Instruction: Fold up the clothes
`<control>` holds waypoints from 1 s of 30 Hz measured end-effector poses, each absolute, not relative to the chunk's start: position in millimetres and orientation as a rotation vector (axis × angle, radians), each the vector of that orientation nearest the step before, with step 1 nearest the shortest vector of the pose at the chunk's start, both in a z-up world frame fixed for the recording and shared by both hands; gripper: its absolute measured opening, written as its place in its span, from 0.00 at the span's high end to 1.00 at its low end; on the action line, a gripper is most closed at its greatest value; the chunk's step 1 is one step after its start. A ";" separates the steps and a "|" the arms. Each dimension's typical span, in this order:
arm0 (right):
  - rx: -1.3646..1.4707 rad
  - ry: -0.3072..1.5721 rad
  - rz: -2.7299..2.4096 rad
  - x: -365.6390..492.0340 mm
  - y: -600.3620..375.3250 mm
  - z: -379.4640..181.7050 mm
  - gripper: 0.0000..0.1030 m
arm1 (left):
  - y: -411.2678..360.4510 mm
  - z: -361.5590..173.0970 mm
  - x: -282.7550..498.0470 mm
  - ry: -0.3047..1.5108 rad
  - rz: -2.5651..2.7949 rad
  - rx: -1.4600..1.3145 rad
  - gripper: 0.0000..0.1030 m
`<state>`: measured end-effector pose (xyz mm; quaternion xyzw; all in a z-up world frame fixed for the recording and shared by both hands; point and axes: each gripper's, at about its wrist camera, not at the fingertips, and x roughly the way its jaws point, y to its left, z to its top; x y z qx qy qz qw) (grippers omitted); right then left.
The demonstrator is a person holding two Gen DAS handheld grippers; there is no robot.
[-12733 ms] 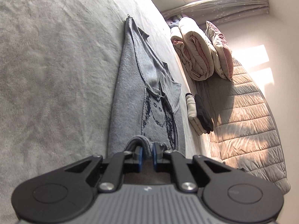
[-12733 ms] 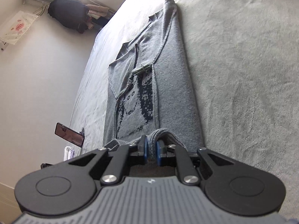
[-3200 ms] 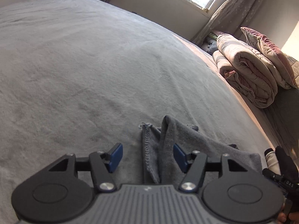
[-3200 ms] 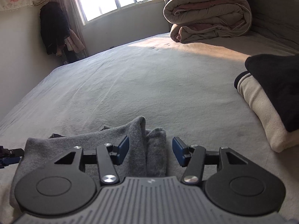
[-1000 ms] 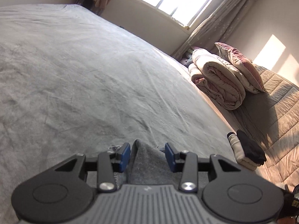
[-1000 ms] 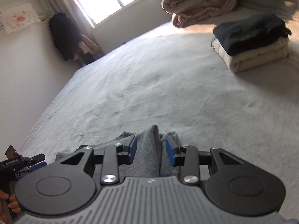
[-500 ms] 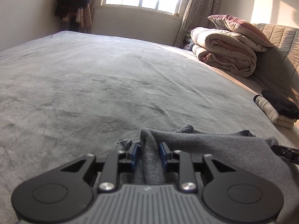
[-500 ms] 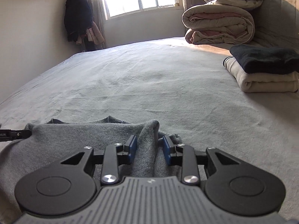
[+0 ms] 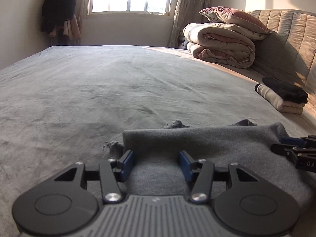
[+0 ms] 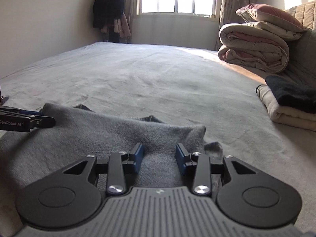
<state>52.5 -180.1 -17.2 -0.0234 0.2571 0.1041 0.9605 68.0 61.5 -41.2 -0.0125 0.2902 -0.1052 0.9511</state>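
Grey knit sweater point(image 9: 197, 144) lies folded on the bed point(image 9: 118, 83), fold ridge running crosswise, directly ahead of both tools. Left gripper point(image 9: 156, 163) at its left end, right gripper point(image 10: 159, 157) at its right; both jaws spread, straddling cloth, pinching nothing.

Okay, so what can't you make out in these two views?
- Sweater: near part hidden under the left gripper body, left view; its printed front isn't visible.
- Right gripper: same, right view.
- Folded stack: cut by the right edge.
- Hanging clothes: too dark.
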 end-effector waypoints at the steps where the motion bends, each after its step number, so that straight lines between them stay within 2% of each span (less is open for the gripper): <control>1: -0.034 0.520 0.211 52.3 -182.9 -17.0 0.58 | 61.9 -39.9 67.2 0.593 -0.202 -0.023 0.48; 4: -0.025 0.504 0.193 47.2 -184.8 -8.9 0.54 | 76.5 -33.9 66.2 0.633 -0.175 -0.105 0.46; 12: -0.009 0.453 0.285 22.7 -163.2 12.6 0.54 | 138.3 -29.6 58.2 0.799 -0.174 -0.451 0.42; 17: 0.016 0.497 0.367 17.0 -148.0 13.2 0.54 | 156.0 -40.4 54.4 0.890 -0.235 -0.612 0.42; 18: 0.021 0.506 0.383 15.9 -144.9 13.1 0.57 | 156.5 -42.5 53.8 0.903 -0.246 -0.627 0.42; 19: 0.026 0.515 0.399 14.8 -141.9 13.1 0.65 | 157.0 -44.5 53.2 0.915 -0.258 -0.642 0.42; 21: 0.036 0.534 0.432 12.6 -135.9 13.0 0.71 | 156.0 -47.5 52.6 0.939 -0.281 -0.662 0.42; 27: 0.057 0.592 0.473 11.8 -124.0 7.0 0.79 | 141.3 -52.8 54.3 0.972 -0.326 -0.693 0.44; 29: 0.073 0.629 0.469 13.9 -123.2 2.0 0.80 | 136.4 -54.5 55.2 0.990 -0.348 -0.702 0.55; 30: 0.082 0.649 0.469 14.9 -123.1 -1.2 0.82 | 134.1 -55.9 56.2 1.004 -0.361 -0.705 0.76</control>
